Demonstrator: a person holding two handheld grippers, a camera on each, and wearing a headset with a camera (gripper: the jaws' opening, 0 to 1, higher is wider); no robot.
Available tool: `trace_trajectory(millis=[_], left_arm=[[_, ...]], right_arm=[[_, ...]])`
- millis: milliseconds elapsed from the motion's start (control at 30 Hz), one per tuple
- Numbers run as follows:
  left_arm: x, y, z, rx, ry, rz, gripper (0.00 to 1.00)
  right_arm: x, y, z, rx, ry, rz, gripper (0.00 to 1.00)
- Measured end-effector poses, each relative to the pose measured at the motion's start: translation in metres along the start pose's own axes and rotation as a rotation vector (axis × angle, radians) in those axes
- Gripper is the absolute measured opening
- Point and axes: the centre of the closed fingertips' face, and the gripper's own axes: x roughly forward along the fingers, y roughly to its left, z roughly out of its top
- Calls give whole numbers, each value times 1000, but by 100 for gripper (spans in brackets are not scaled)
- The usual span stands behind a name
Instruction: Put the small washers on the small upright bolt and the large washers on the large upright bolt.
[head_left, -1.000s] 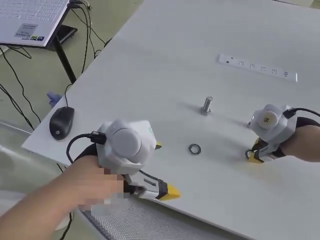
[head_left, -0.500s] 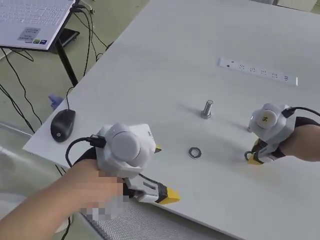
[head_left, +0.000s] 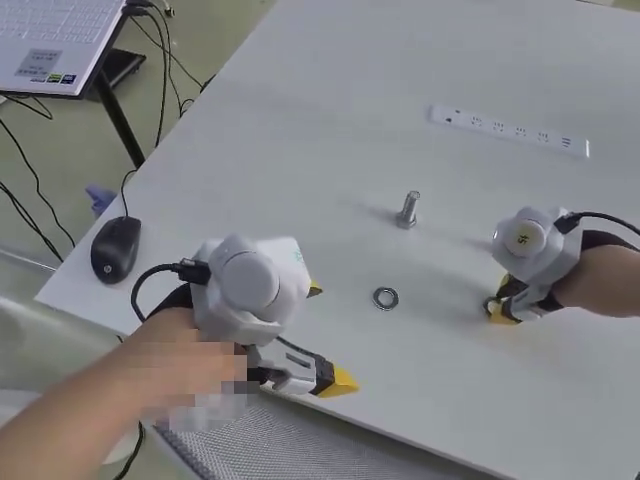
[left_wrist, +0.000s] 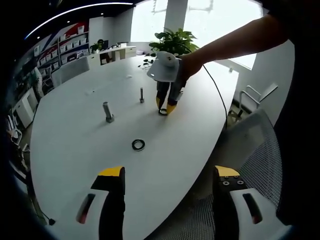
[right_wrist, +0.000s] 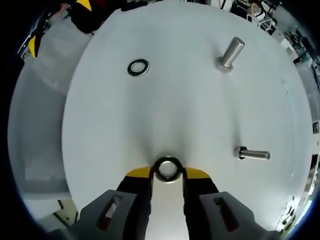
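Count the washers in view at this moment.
2. A loose washer lies flat on the table near the large bolt; the other washer sits on the table, pinched between the right gripper's jaws. More could be hidden beneath the grippers.

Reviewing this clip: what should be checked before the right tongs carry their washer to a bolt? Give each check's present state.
1. Grip: right tongs closed on the held washer: ok.
2. Size of the held washer, hence which bolt it belongs on: cannot tell.
3. Targets: large bolt and small bolt both upright: ok.
4. Path: bare table between the right tongs and both bolts: ok.
5. Other hand: left tongs open, away from the bolts: ok.
6. Remaining part: loose washer flat on the table, apart from both tongs: ok.
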Motion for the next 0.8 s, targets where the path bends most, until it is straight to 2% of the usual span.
trace_trajectory(millis=[367, 467, 533, 600, 667, 800], left_arm=[[-2, -4, -8, -8, 13, -3, 69], [-2, -6, -10, -9, 16, -4, 68], [-2, -7, -10, -9, 17, -6, 67], [-2, -8, -11, -11, 18, -8, 67], [-2, -9, -13, -11, 24, -9, 66], [-4, -8, -14, -12, 21, -8, 66]], right_arm=[[0, 4, -1, -61, 10, 27, 29], [-1, 3, -1, -71, 8, 27, 28], [0, 2, -2, -106, 12, 17, 27], [0, 2, -1, -89, 14, 15, 26], [-1, 2, -2, -122, 16, 16, 24], [0, 0, -1, -108, 21, 12, 22]])
